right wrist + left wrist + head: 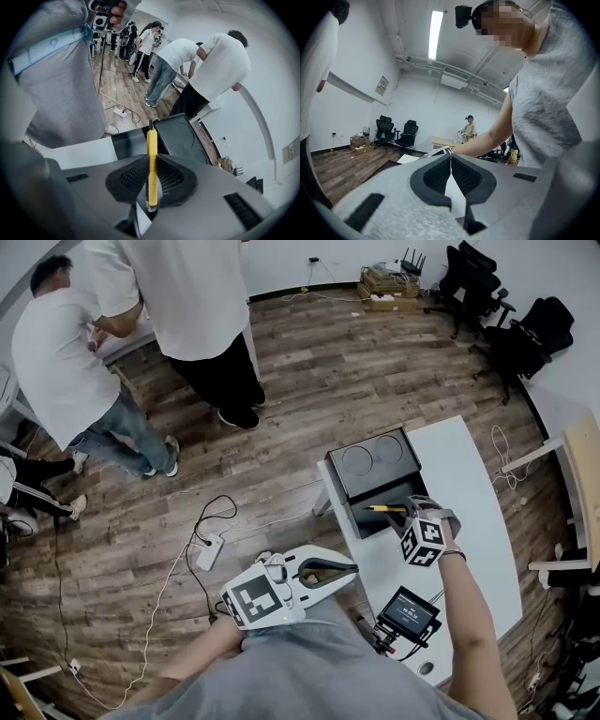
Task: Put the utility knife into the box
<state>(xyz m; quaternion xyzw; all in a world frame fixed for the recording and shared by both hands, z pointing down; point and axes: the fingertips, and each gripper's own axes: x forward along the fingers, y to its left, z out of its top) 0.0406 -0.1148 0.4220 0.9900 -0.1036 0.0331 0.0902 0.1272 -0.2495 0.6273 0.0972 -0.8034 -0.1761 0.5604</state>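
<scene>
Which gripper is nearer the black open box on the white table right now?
Right. The right gripper, clamping the yellow utility knife, is over the black open box; the left gripper, shut and empty, hangs beside the white table, farther back.

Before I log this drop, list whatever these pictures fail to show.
- Inside of the box: in the head view it is dark and partly covered by the right gripper, so any contents are unreadable.
- Blade of the utility knife: in the right gripper view the tip is too small to tell whether it is extended.
- Text on the small screen: too small in the head view.
</scene>
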